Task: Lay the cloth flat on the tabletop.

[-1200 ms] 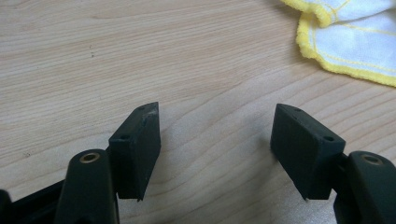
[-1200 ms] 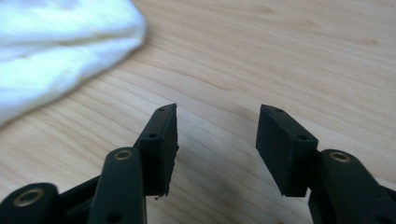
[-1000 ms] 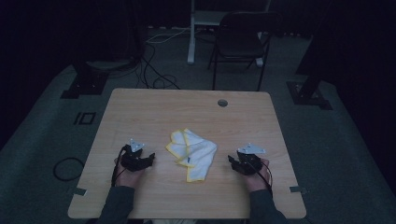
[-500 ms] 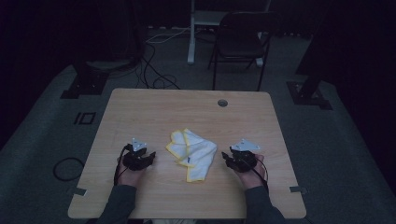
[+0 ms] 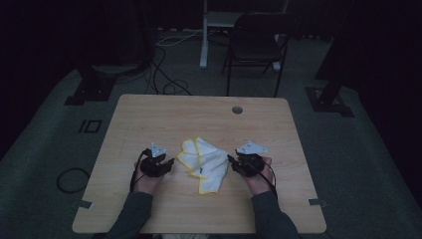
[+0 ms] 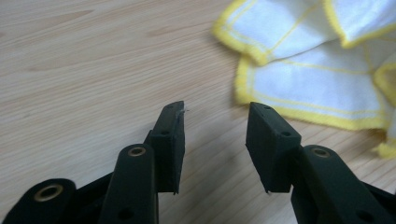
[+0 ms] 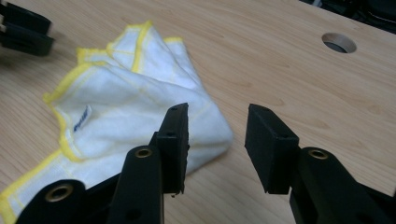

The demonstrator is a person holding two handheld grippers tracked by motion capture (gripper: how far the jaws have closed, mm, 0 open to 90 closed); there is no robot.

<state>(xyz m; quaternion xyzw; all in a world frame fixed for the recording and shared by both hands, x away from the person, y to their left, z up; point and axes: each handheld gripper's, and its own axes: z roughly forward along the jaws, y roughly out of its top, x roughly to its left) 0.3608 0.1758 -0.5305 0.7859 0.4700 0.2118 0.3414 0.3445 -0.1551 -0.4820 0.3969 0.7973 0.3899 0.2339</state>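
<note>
Black jaws of my left gripper [image 6: 215, 140] stand apart with nothing but bare wood between them; they have just been closing partway, yet no cloth is inside. Just ahead and to the right in the left gripper view lies the near hem of the white cloth [image 6: 317, 74], its yellow edging folded over itself in layers. My right gripper [image 7: 217, 144] is likewise parted and empty, its jaws also having just narrowed; in the right gripper view the rounded, bunched end of the cloth sits just beyond and beside one jaw tip, not touched.

From the high view, both grippers flank the cloth [image 5: 203, 164], which lies crumpled near the middle of the wooden table [image 5: 149, 114], closer to my edge than the far one. The left gripper [image 5: 169, 163] is just beside its left side, the right gripper [image 5: 232, 160] just beside its right.

I judge the step in hand is taking hold of the cloth at two points to spread or fold it. To do that well, I'd aim each pair of jaws at a single yellow-hemmed corner rather than the bunched middle, come in low along the wood, and pinch one layer only, so the cloth opens instead of dragging as a lump.

Count: one cloth, two grippers, one table with one round cable hole [image 5: 237, 109] near its far edge. Beyond the table stands one dark chair [image 5: 259, 45].
</note>
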